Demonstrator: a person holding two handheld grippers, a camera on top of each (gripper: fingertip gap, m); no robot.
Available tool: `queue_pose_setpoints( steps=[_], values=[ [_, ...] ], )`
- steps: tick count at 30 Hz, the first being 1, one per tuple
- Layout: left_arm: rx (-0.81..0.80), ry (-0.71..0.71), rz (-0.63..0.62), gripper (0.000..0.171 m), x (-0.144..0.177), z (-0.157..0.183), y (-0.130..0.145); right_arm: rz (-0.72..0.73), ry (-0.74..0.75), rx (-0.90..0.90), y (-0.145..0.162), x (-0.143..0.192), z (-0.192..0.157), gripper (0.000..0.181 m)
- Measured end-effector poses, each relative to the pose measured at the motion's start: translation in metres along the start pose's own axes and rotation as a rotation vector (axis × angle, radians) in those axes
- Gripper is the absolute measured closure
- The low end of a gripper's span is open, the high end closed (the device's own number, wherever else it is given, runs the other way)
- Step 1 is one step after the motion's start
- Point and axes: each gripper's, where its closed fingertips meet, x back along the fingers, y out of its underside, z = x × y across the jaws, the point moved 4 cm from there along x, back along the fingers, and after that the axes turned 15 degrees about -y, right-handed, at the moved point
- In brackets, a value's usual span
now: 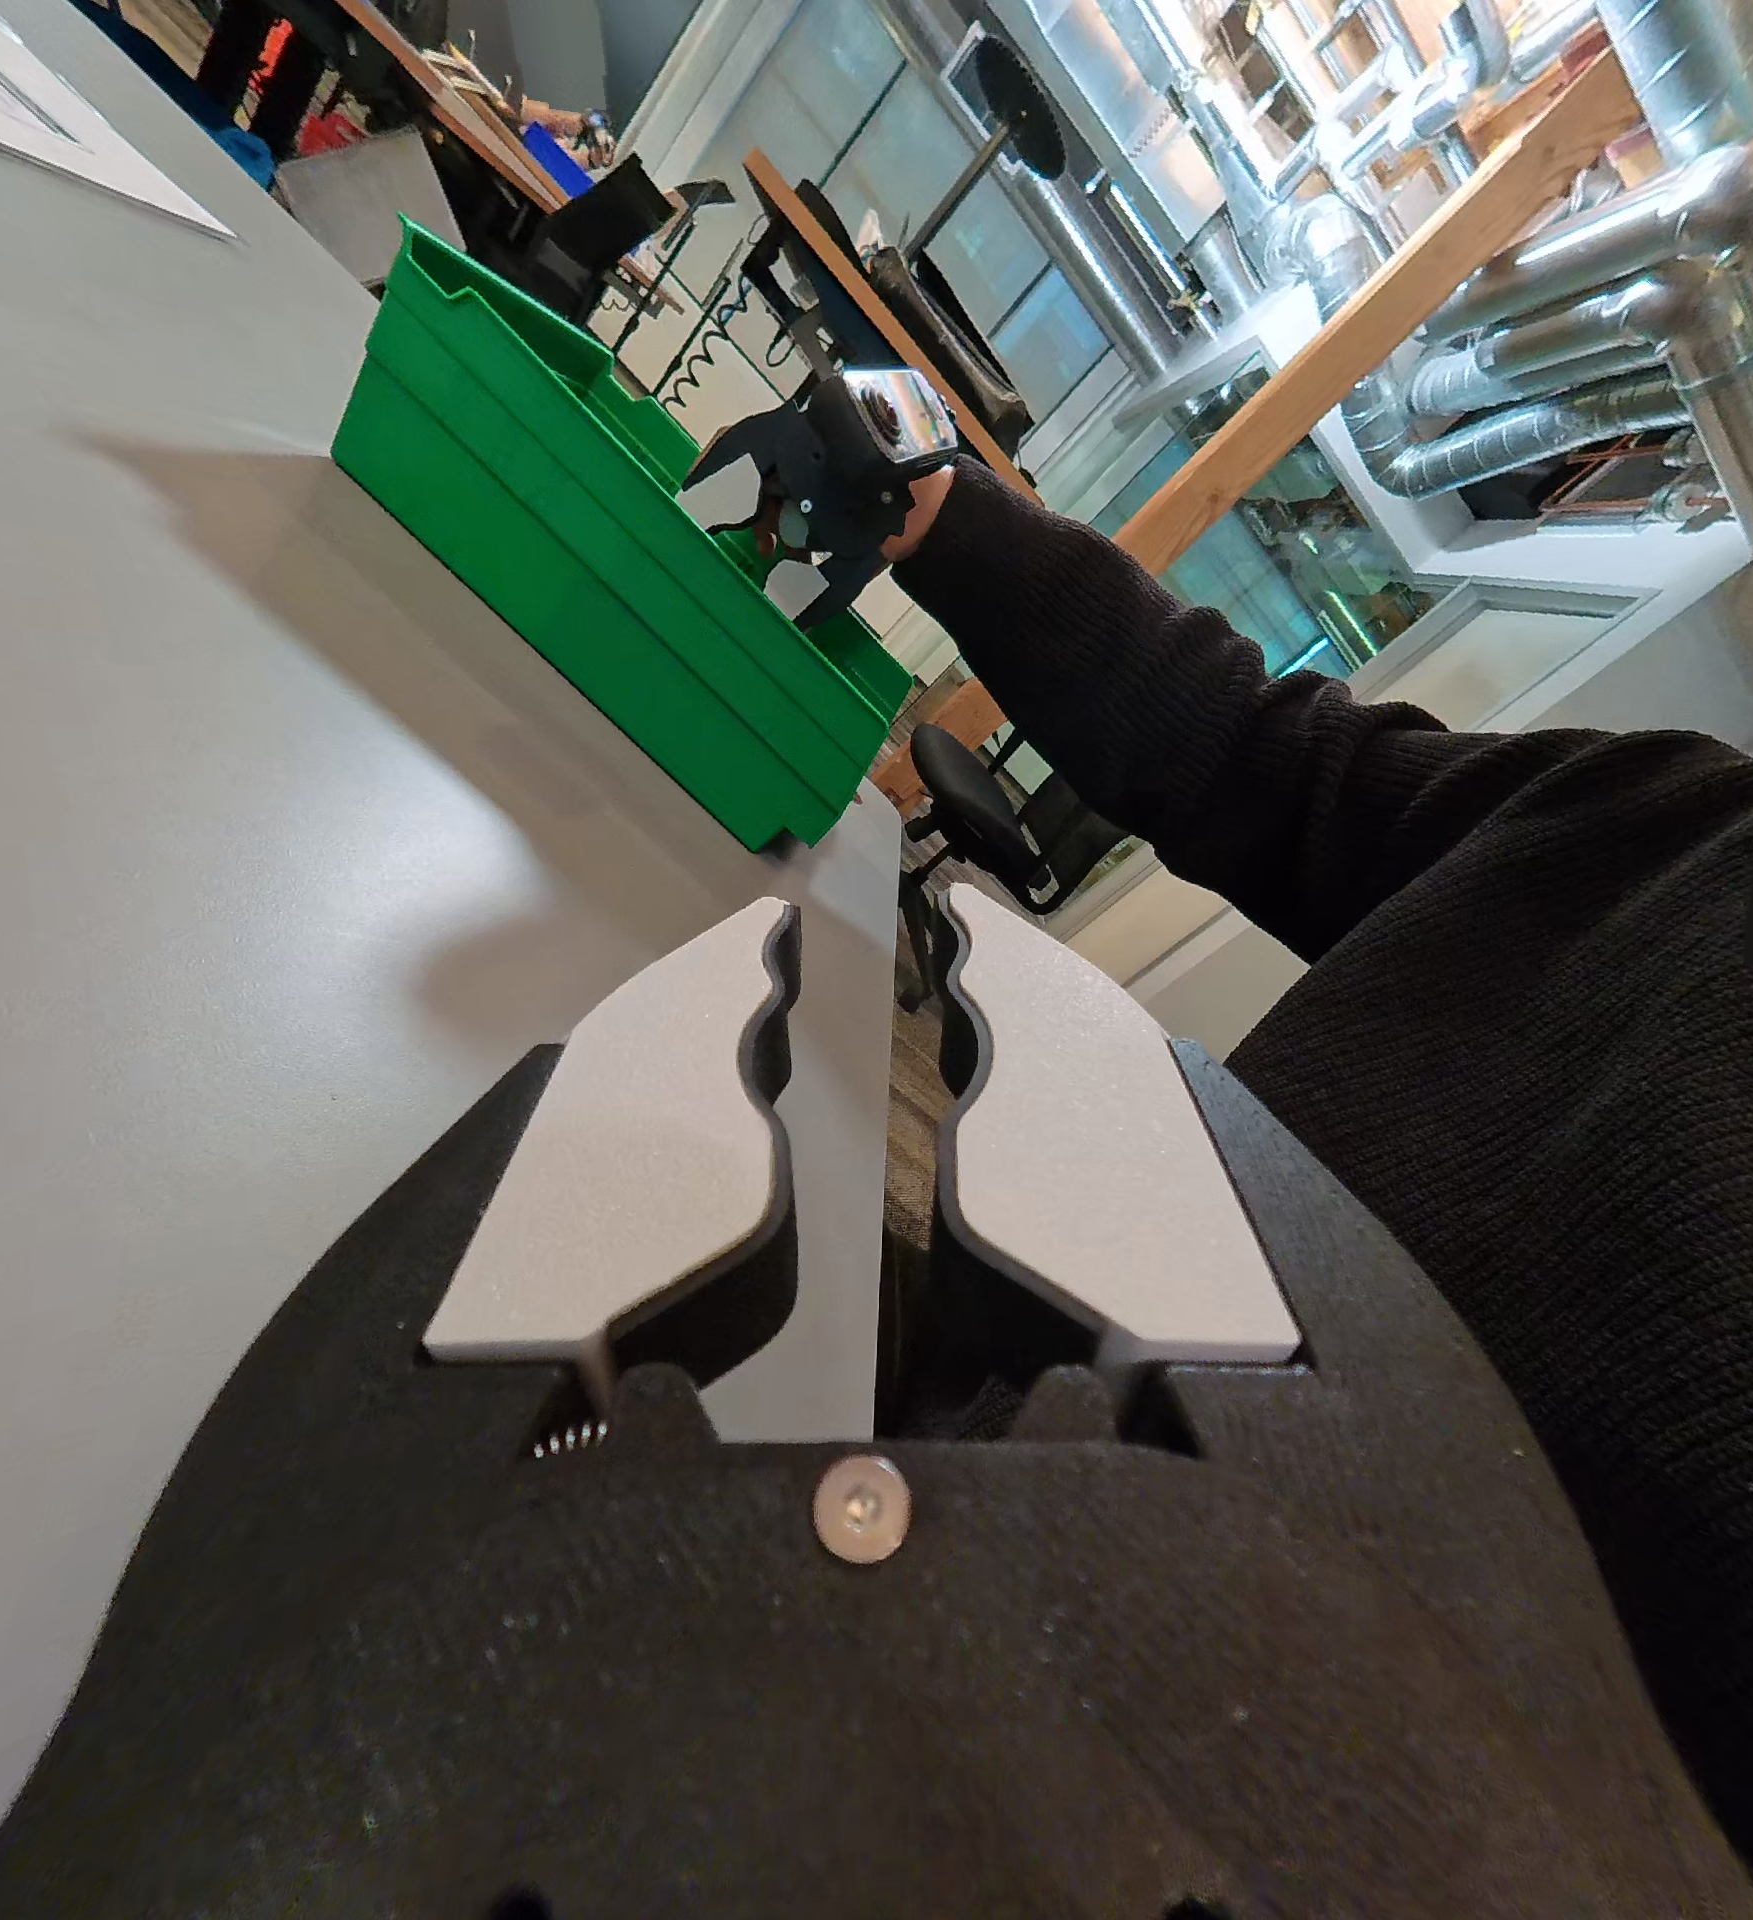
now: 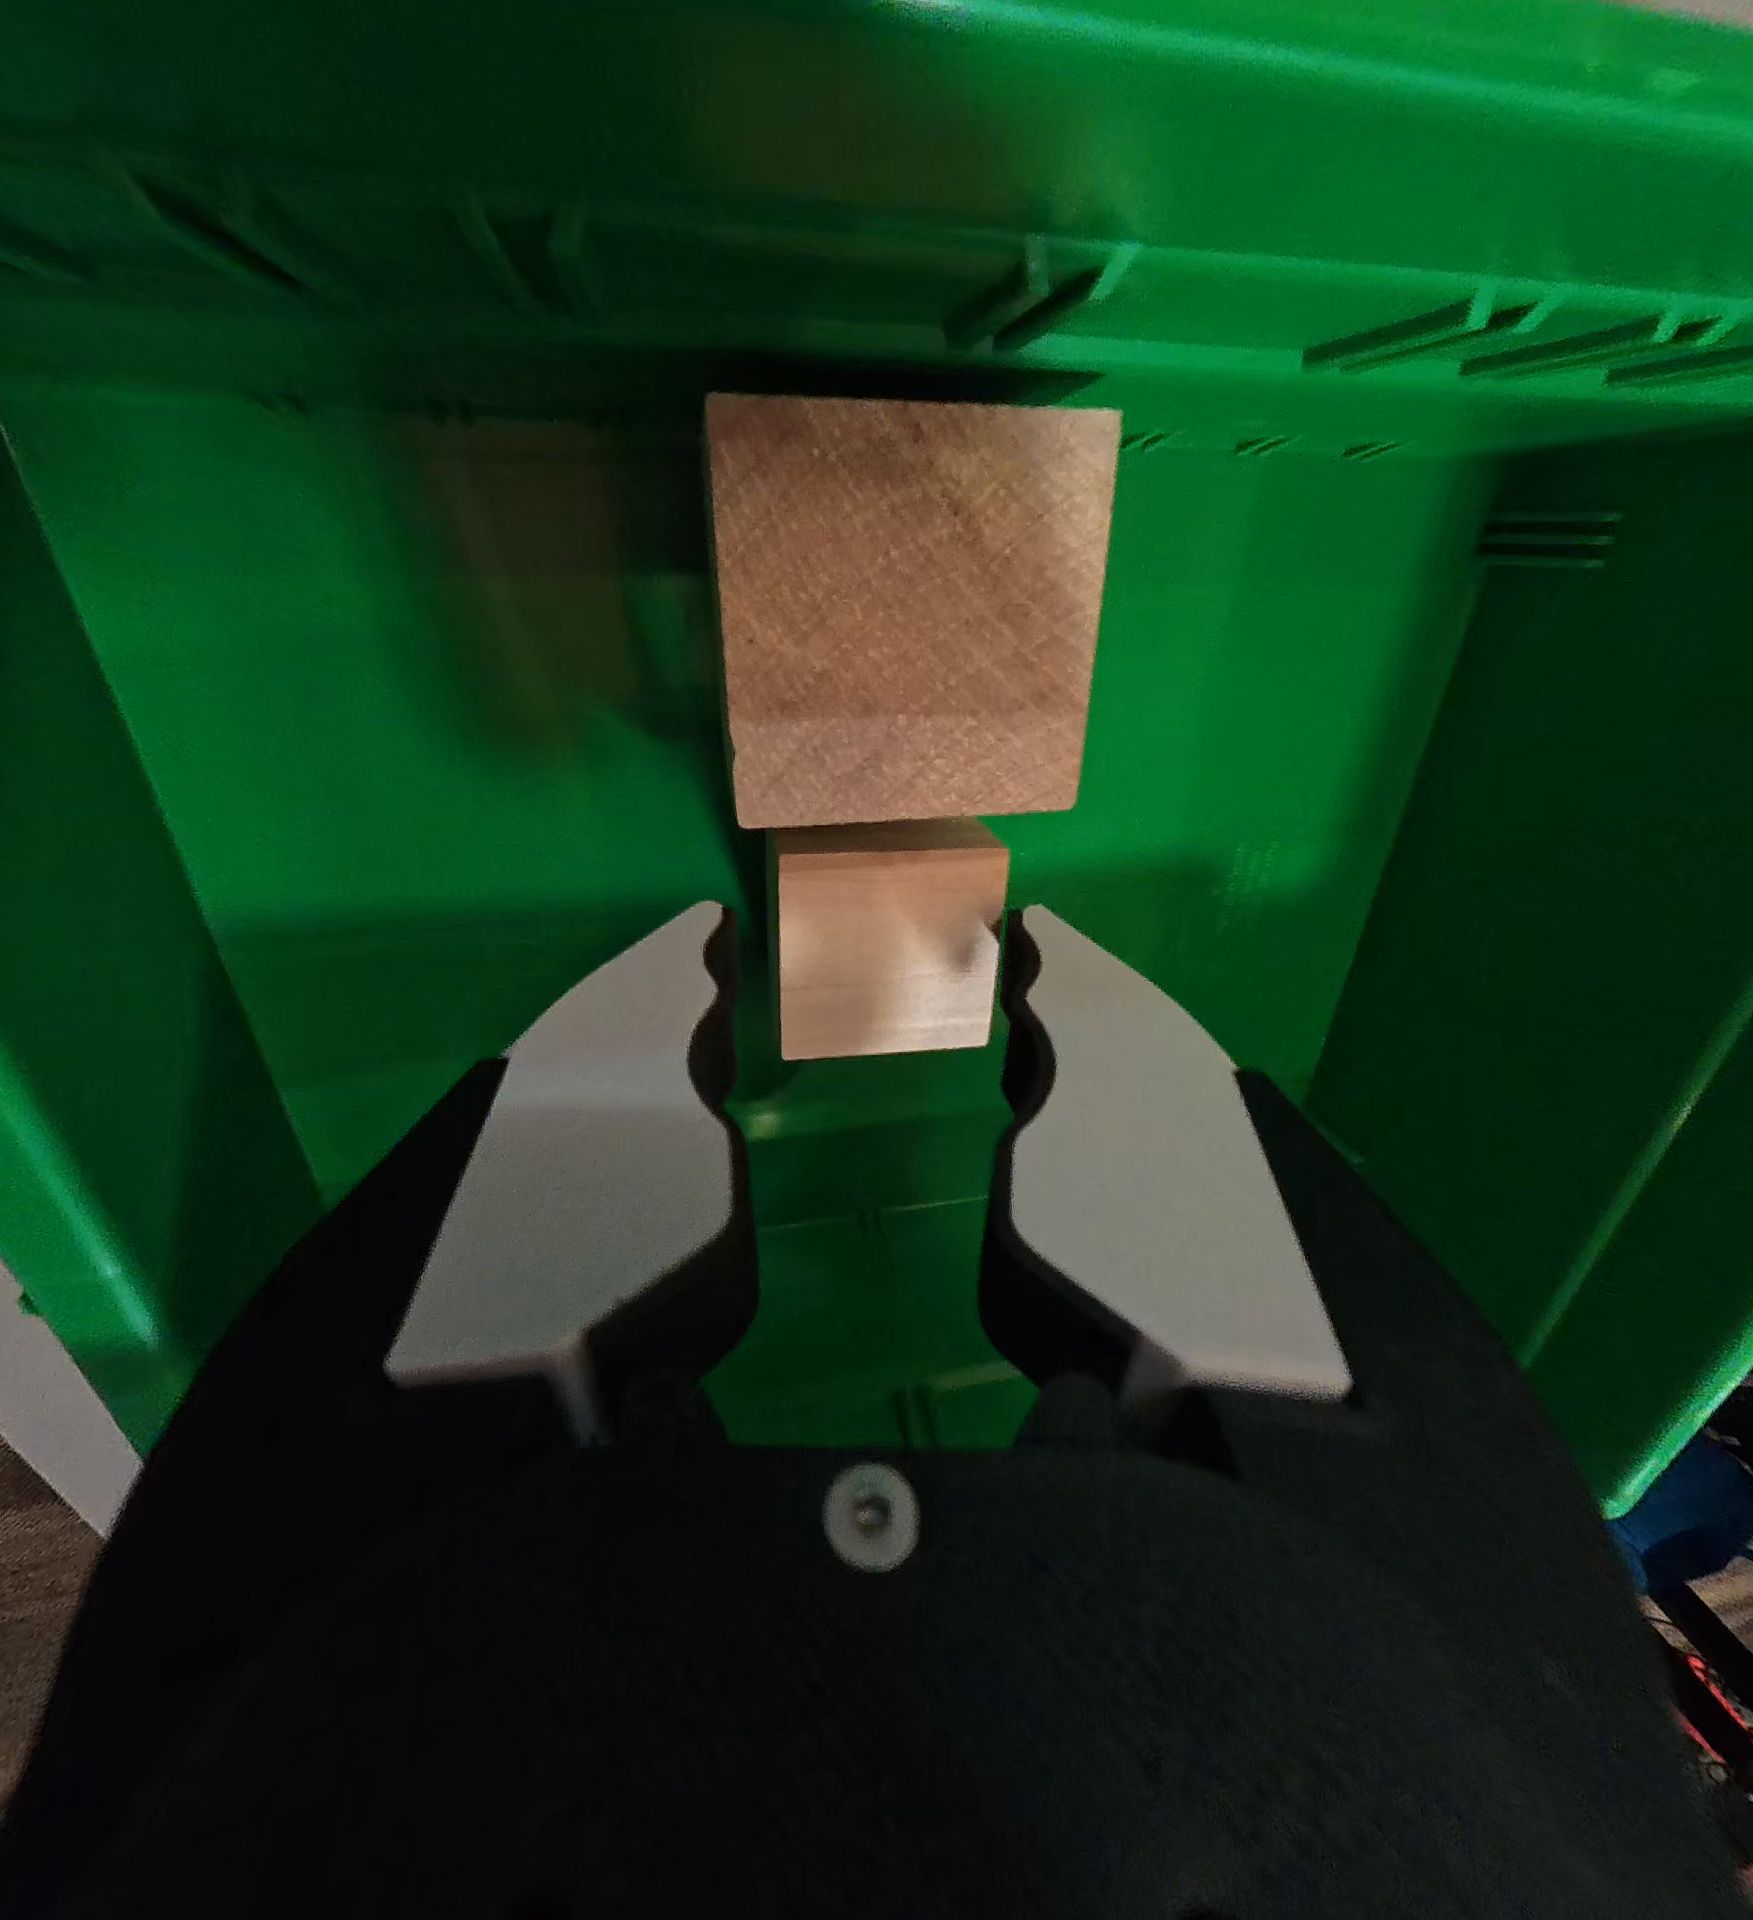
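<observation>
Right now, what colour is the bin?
Green bin; the right wrist view shows it best.

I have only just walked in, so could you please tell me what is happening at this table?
A person in a black knitted sleeve holds two grippers. The right gripper reaches into the green plastic bin, its open fingers either side of a small wooden cube, just below a larger wooden block. The left gripper is open and empty at the grey table's edge.
</observation>
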Motion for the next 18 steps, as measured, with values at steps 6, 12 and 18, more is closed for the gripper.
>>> queue_pose_setpoints(
  steps=[6, 12, 18],
  values=[
    [-0.001, -0.001, 0.002, 0.147, 0.001, 0.001, -0.001, -0.003, 0.036, -0.019, 0.003, 0.008, -0.001, 0.128],
    [-0.049, 0.024, 0.003, 0.136, 0.005, 0.010, -0.001, 0.114, 0.221, -0.075, 0.000, 0.055, -0.009, 0.135],
    [-0.101, -0.015, 0.044, 0.117, 0.007, 0.018, -0.003, 0.529, 0.507, -0.110, -0.078, 0.130, -0.040, 0.133]
  ],
)
